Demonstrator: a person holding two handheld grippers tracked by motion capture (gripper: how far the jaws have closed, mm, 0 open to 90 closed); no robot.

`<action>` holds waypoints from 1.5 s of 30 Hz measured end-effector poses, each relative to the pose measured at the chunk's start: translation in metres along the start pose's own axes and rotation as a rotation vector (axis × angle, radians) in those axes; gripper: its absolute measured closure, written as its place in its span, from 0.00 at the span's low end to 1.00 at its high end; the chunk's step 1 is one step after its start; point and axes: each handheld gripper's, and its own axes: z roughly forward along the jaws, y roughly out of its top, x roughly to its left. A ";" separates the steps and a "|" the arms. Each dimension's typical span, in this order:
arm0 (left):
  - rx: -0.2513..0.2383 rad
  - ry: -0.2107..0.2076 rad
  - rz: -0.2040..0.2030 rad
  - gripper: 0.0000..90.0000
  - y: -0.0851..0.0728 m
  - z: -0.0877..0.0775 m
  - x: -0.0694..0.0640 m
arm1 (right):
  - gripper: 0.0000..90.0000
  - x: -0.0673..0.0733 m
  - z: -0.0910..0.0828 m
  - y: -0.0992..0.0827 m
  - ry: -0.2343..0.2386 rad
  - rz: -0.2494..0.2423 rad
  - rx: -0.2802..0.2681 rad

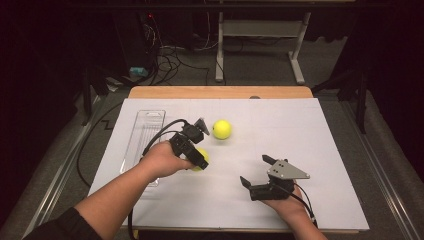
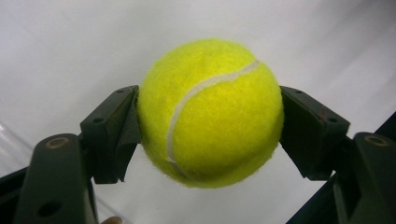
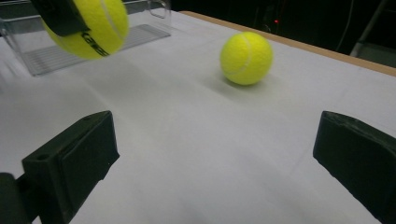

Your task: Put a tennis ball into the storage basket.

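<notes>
Right gripper view is showing the held ball [image 3: 93, 28] at upper left, black lettering unreadable; left gripper [image 2: 210, 121] is clamping it. Right gripper [image 3: 215, 163] is gaping wide, empty. Second ball [image 3: 246, 58] is lying upper centre.

Bright overhead light on white table [image 1: 300, 130], dark surroundings, soft shadows, slight blur

1. My left gripper [image 1: 200, 145] is a black block, and a black cable loops out behind it toward the clear tray [image 1: 145, 131].
2. Its jaws are matte black wedges with round screw holes in their arms.
3. My right gripper [image 1: 256, 172], well away from that tray, carries a grey three-cornered plate dotted with small screws.
4. A thin black cable trails from it.
5. A dark sleeve covers my left upper forearm.
</notes>
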 end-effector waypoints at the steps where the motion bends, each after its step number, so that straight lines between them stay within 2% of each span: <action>1: 0.005 0.000 -0.005 0.30 -0.001 -0.001 0.003 | 0.00 -0.006 -0.005 -0.003 -0.019 0.004 -0.002; 12: 0.030 0.045 -0.052 0.30 -0.016 -0.018 0.029 | 0.00 -0.033 -0.030 -0.016 -0.097 0.035 0.008; 19: 0.027 0.069 -0.103 0.30 -0.027 -0.037 0.051 | 0.00 -0.042 -0.040 -0.023 -0.120 0.042 0.015; 25: 0.024 0.091 -0.148 0.30 -0.036 -0.054 0.070 | 0.00 -0.046 -0.043 -0.027 -0.128 0.050 0.022; 30: 0.025 0.105 -0.189 0.30 -0.042 -0.061 0.086 | 0.00 -0.047 -0.044 -0.028 -0.129 0.052 0.024; 45: 0.060 0.137 -0.302 0.30 -0.053 -0.064 0.130 | 0.00 -0.047 -0.042 -0.029 -0.127 0.055 0.031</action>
